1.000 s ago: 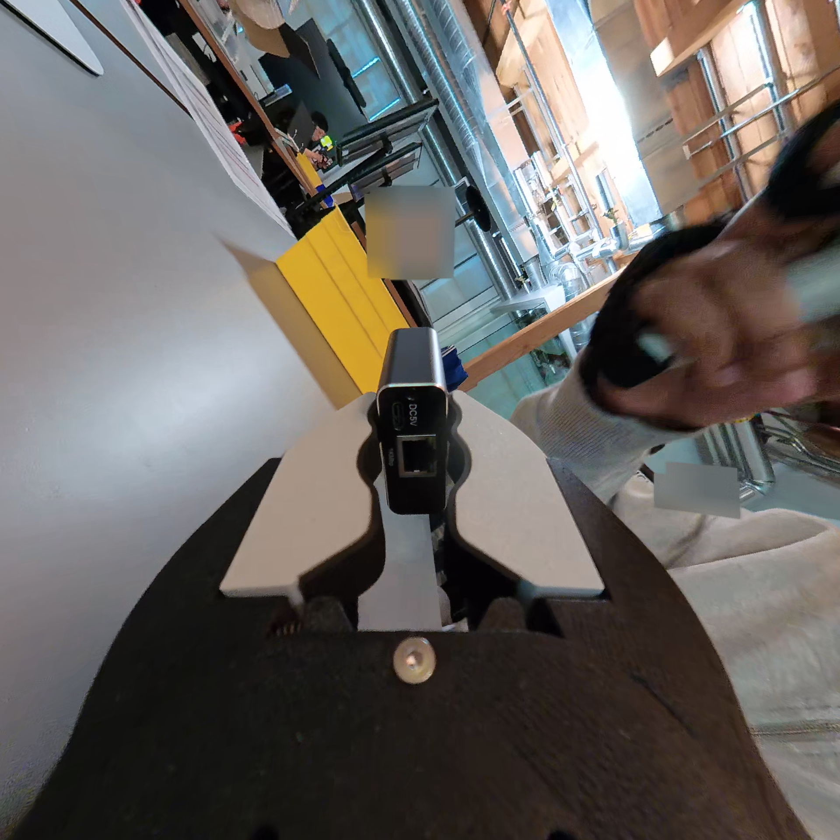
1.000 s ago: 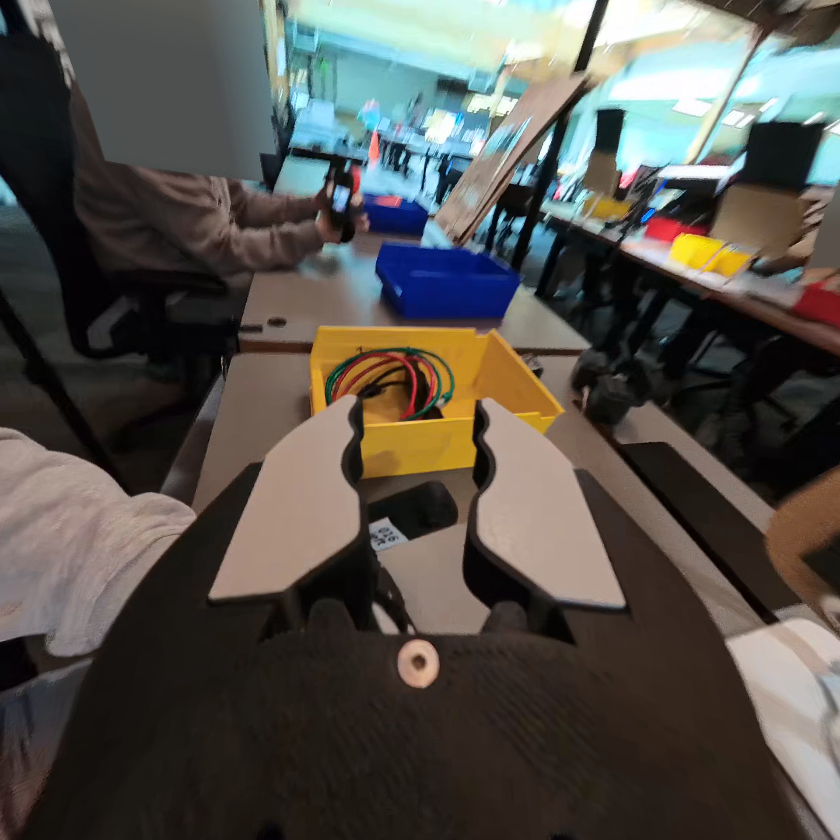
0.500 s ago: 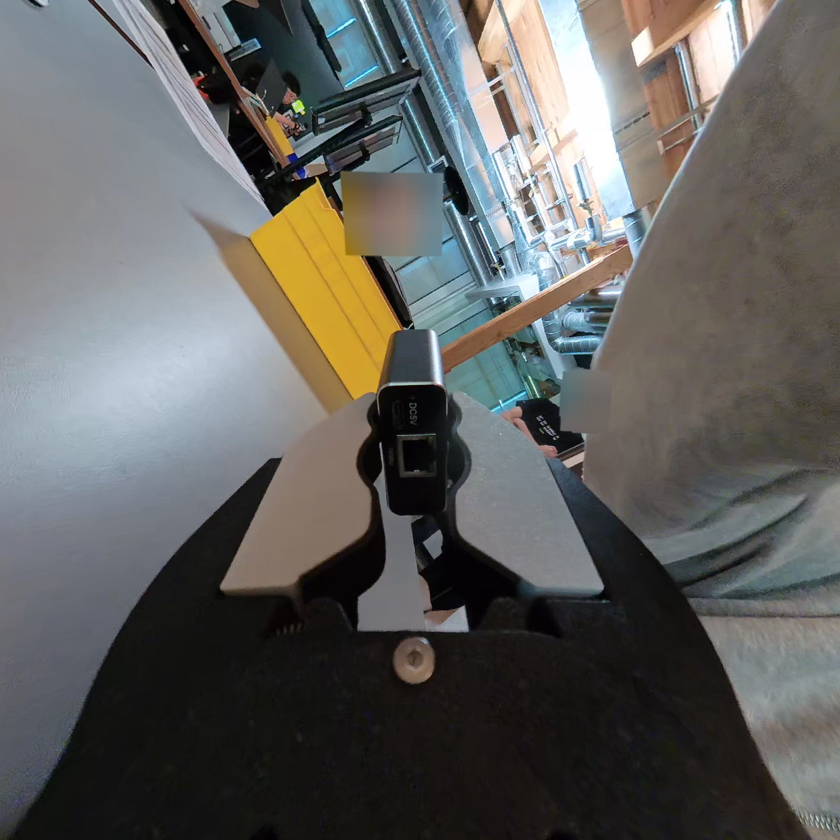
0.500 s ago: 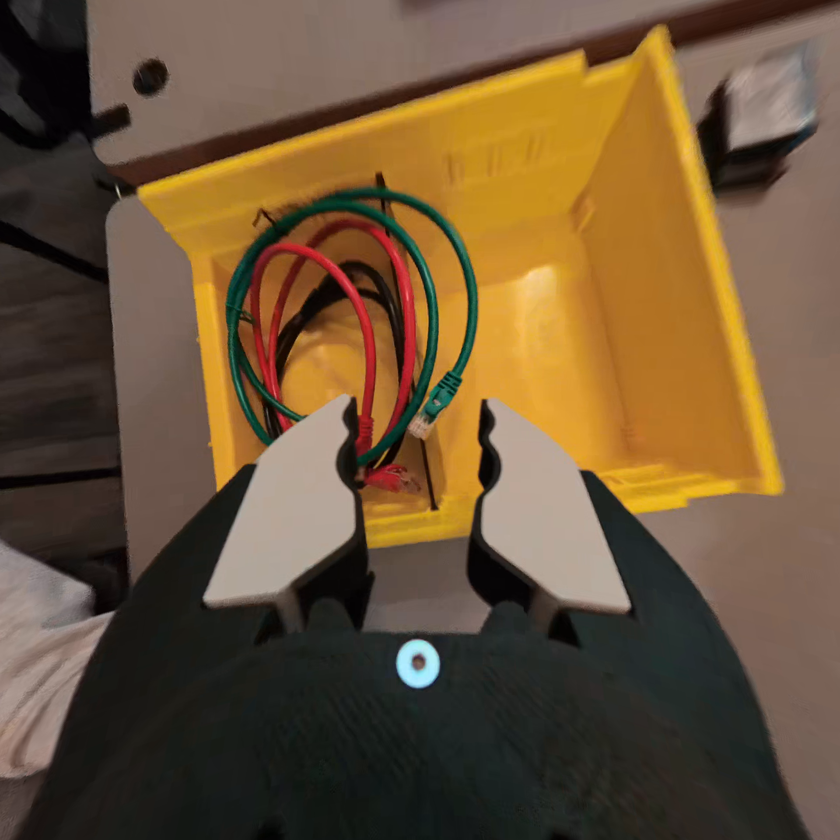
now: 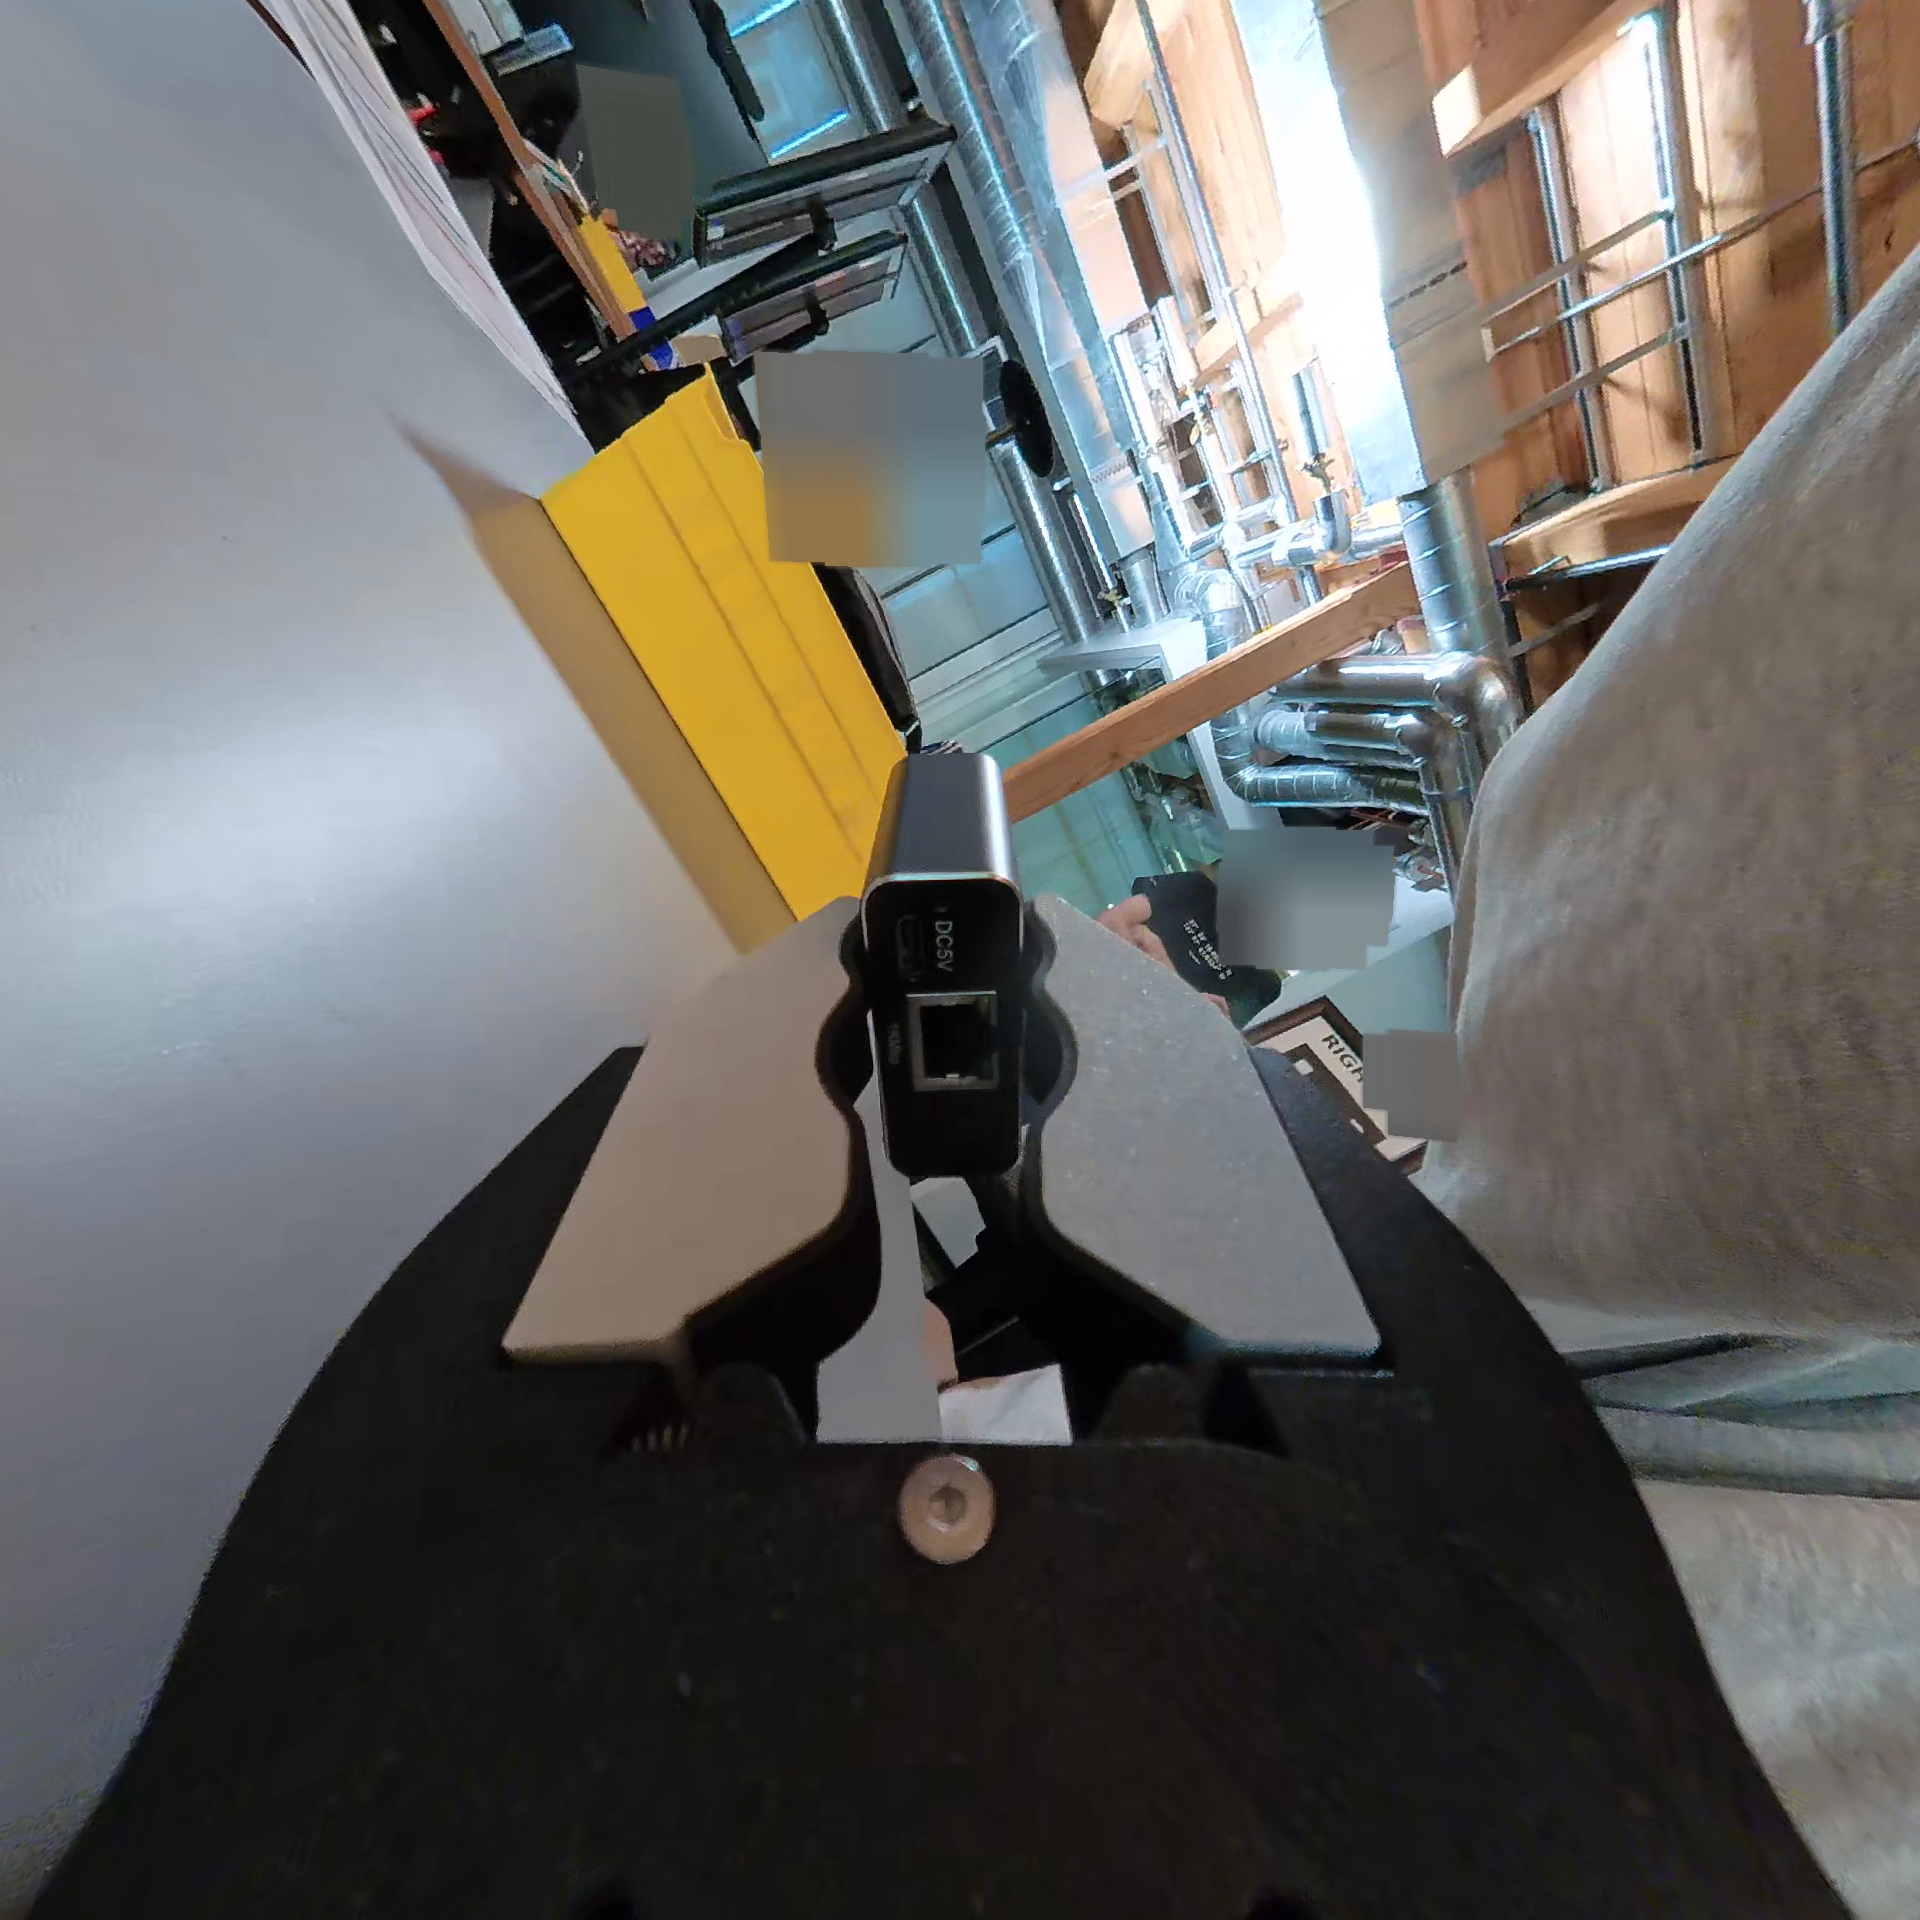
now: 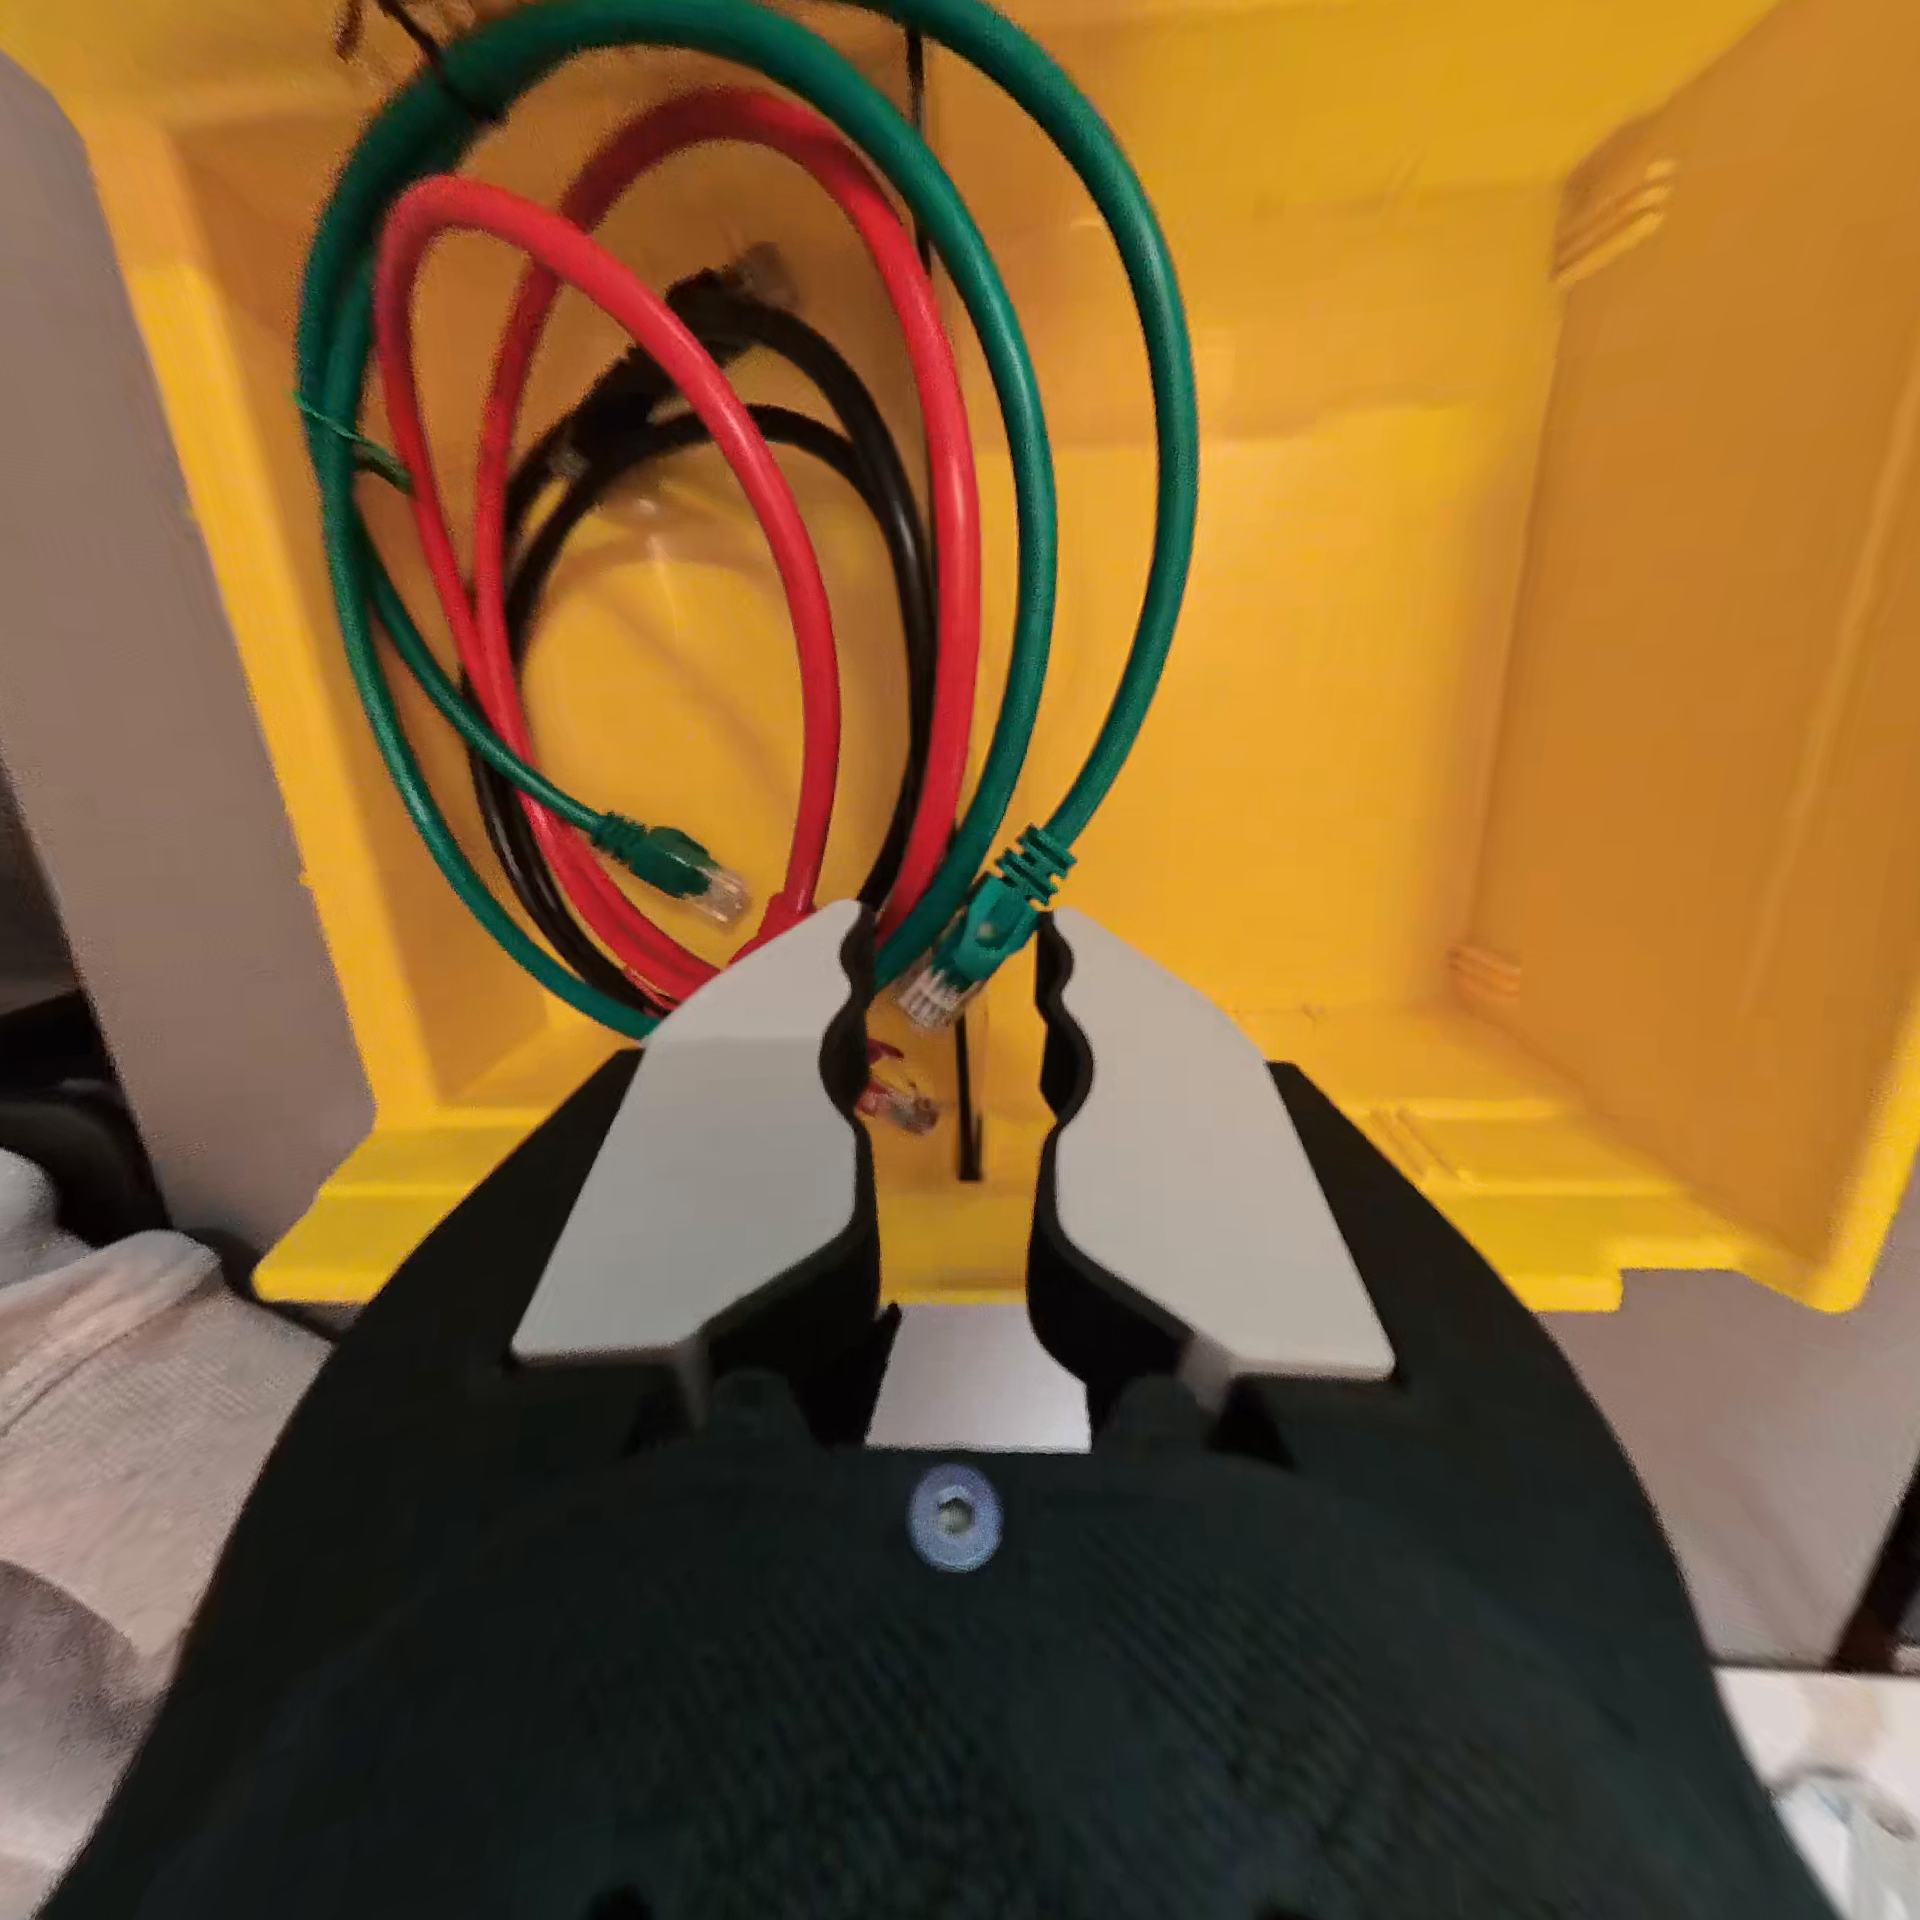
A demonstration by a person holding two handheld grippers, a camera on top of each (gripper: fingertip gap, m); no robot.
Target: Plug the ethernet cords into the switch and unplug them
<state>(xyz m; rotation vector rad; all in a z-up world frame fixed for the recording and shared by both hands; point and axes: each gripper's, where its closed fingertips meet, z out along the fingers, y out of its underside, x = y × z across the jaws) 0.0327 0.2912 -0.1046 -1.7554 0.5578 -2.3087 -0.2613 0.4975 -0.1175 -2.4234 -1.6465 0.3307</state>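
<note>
My left gripper (image 5: 945, 925) is shut on a small dark metal switch (image 5: 943, 1023), held on end with one ethernet port facing the camera. My right gripper (image 6: 951, 920) is open and reaches down into a yellow bin (image 6: 1507, 727). The bin holds coiled green (image 6: 1101, 416), red (image 6: 790, 520) and black (image 6: 831, 416) ethernet cords. One green plug (image 6: 982, 935) lies between my right fingertips, not gripped. A second green plug (image 6: 675, 862) lies to the left of the gripper.
The grey table (image 5: 260, 727) fills the left of the tilted left wrist view, with the yellow bin's outer wall (image 5: 717, 644) beyond the switch. A person's grey sleeve (image 5: 1662, 935) is close on the right. A red plug (image 6: 899, 1101) lies under my right gripper.
My right gripper has moved from above the table down into the yellow bin, closing in on a green plug, and its jaws have narrowed. My left gripper keeps holding the switch.
</note>
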